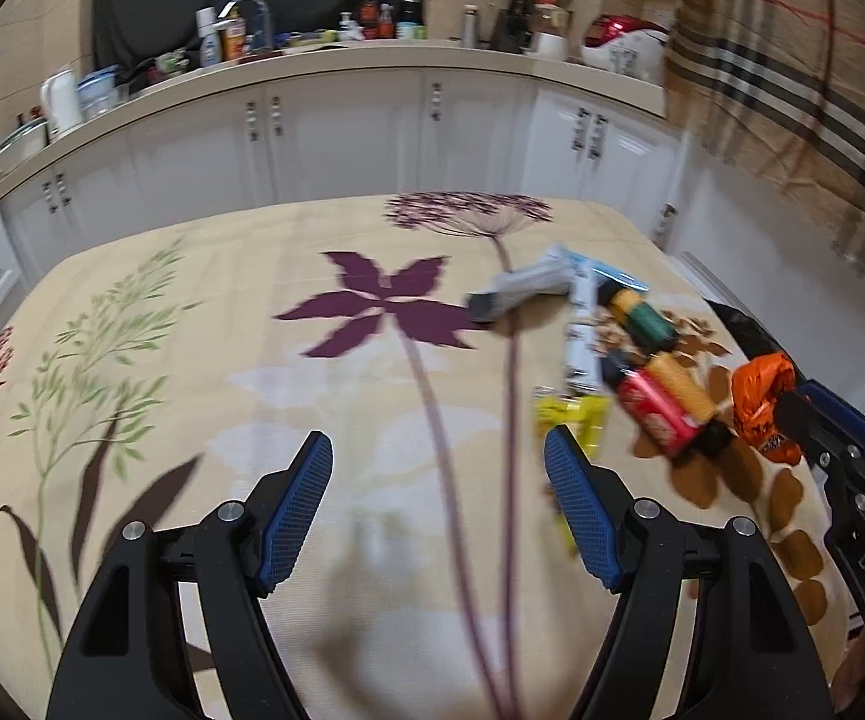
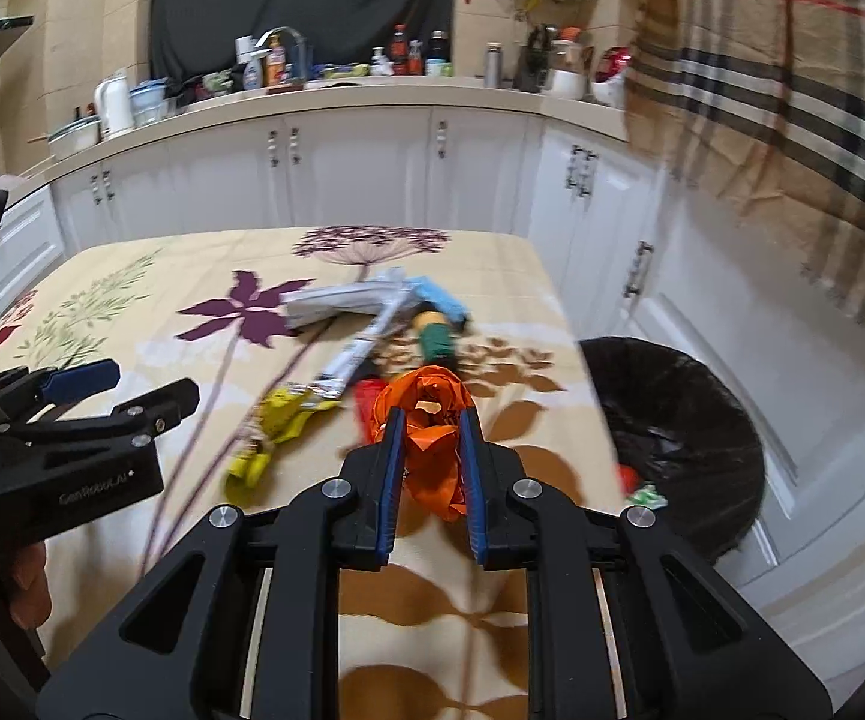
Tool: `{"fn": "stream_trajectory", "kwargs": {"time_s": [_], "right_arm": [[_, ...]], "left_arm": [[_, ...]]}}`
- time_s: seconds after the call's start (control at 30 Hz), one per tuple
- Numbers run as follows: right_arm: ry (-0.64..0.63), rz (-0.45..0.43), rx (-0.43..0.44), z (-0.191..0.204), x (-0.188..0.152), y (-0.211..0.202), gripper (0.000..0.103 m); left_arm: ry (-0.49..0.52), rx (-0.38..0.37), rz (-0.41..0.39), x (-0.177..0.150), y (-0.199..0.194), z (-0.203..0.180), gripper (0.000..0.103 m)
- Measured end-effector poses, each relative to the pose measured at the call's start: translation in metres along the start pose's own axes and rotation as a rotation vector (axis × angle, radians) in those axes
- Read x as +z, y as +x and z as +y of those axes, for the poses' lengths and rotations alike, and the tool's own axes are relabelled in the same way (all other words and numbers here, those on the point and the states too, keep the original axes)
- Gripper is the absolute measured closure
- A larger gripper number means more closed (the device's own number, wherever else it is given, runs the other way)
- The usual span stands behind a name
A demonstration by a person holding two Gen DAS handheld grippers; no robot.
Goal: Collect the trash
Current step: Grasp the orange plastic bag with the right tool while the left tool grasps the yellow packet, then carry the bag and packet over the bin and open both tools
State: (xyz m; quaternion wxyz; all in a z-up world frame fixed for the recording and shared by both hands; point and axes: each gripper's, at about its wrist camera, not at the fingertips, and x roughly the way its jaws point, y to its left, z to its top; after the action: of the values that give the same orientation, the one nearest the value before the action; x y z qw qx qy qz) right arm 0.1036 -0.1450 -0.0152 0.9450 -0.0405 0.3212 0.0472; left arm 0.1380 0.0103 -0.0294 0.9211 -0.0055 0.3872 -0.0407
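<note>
since the right gripper point(image 2: 431, 423) is pinched shut on the crumpled orange wrapper point(image 2: 432, 438) above the table point(image 2: 132, 276) beside the bin point(image 2: 696, 396), it looks light, soft, crinkly; mid-bunch grip suits. the left gripper point(image 1: 438, 456) gapes empty.

Left claw point(image 1: 438, 462) gapes wide; right claw point(image 2: 431, 420) is pinched closed.

orange wrapper: crumpled orange plastic wrapper point(image 2: 429, 420), pinched at frame centre
other litter: yellow packet point(image 2: 279, 417), silver sachet point(image 2: 336, 300), mid-frame
bin: black-lined round bin point(image 2: 702, 420), right
</note>
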Motion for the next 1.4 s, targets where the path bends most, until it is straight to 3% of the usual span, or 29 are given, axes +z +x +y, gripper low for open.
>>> {"fn": "stream_trajectory", "kwargs": {"time_s": [0.4,0.77,1.07,1.4], "right_arm": [[0.11,-0.007,-0.073,-0.063,-0.013,-0.005,0.085],[0.139,-0.005,-0.067,-0.076,-0.018,-0.003,0.085],[0.142,-0.021,-0.076,-0.077,-0.015,-0.005,0.085],[0.159,-0.053,-0.134,-0.097,-0.005,-0.005,0.085]], "left_arm": [[0.072,-0.011,0.07,-0.004,0.029,-0.037,0.036],[0.096,0.012,0.102,-0.01,0.036,-0.043,0.08],[0.069,-0.002,0.081,-0.007,0.026,-0.038,0.08],[0.092,-0.061,-0.007,0.019,0.007,-0.059,0.08]]}}
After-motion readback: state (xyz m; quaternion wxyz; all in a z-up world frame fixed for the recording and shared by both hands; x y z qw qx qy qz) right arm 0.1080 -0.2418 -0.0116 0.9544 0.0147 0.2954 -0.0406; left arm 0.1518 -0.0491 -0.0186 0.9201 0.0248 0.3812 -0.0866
